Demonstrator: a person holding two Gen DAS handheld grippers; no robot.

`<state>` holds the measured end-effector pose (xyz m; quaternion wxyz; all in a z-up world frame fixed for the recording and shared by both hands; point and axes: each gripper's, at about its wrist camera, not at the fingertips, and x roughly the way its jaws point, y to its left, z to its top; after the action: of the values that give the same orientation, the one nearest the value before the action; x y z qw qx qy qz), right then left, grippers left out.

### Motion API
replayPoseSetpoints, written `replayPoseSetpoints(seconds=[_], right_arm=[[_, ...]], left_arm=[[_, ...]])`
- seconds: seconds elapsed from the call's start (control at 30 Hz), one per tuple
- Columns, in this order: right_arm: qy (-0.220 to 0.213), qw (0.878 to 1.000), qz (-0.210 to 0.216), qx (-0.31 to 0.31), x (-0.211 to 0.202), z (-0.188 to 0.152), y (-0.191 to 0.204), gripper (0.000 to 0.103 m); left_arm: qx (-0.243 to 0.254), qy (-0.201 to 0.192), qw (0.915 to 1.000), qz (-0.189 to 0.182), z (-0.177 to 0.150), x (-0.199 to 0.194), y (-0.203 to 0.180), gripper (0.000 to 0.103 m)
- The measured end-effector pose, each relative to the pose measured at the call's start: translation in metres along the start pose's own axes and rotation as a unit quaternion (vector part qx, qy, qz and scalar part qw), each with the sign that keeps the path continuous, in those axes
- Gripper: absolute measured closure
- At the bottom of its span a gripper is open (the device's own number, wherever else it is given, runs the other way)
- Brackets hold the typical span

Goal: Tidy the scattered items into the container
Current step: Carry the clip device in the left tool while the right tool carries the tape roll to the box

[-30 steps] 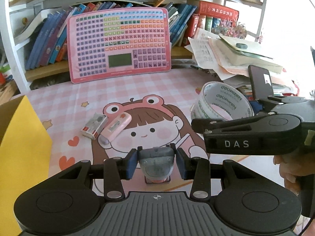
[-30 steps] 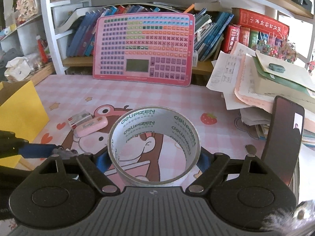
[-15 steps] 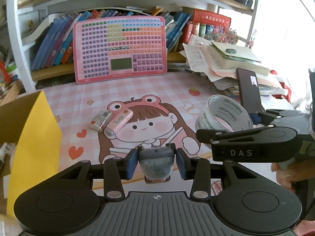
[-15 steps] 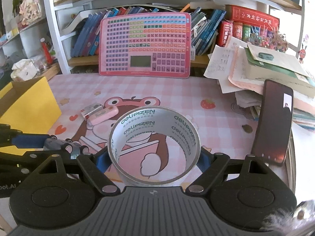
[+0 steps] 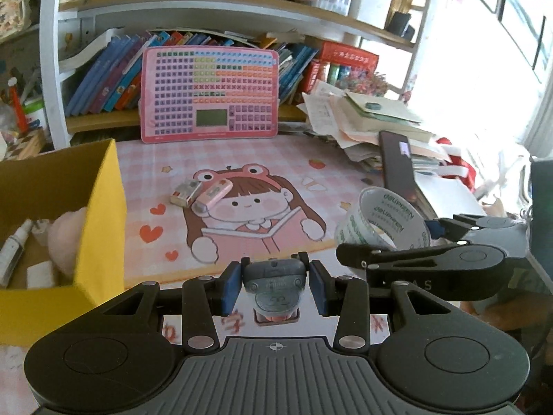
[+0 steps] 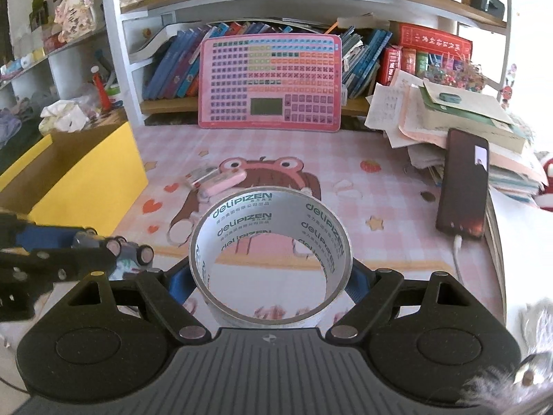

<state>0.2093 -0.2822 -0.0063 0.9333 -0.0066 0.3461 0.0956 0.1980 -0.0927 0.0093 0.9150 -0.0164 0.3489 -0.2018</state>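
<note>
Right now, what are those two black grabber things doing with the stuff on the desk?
A person is tidying up. The left gripper holds a small grey stapler-like thing, and the right gripper holds a roll of tape. Both are lifted off the pink desk mat. The yellow box on the left already has a few things inside. A small white box and a pink case lie on the mat.

Both grippers (image 5: 274, 288) (image 6: 269, 278) clamped, side by side.
</note>
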Motion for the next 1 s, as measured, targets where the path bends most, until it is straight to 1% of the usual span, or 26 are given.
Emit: replayPoseSetpoints(seconds=[0.17,0.4,0.63,1.0], right_arm=[[0.009,1.000,-0.019,0.004,-0.024,-0.021,0.028,0.020],[0.013,1.000,-0.027,0.002,-0.049,-0.044,0.074,0.020],[0.008,1.000,-0.020,-0.006,-0.067,-0.061,0.121,0.020],[0.009,0.999,0.011,-0.035,-0.078,-0.077,0.187,0.020]], left_arm=[[0.006,-0.007,0.9999,-0.009,-0.019,-0.035,0.017,0.063],[0.000,-0.011,0.9999,-0.013,-0.045,-0.080,0.047,0.063],[-0.002,-0.018,0.9998,-0.010,-0.066,-0.116,0.072,0.063],[-0.023,-0.023,0.9993,0.017,-0.096,-0.161,0.105,0.063]])
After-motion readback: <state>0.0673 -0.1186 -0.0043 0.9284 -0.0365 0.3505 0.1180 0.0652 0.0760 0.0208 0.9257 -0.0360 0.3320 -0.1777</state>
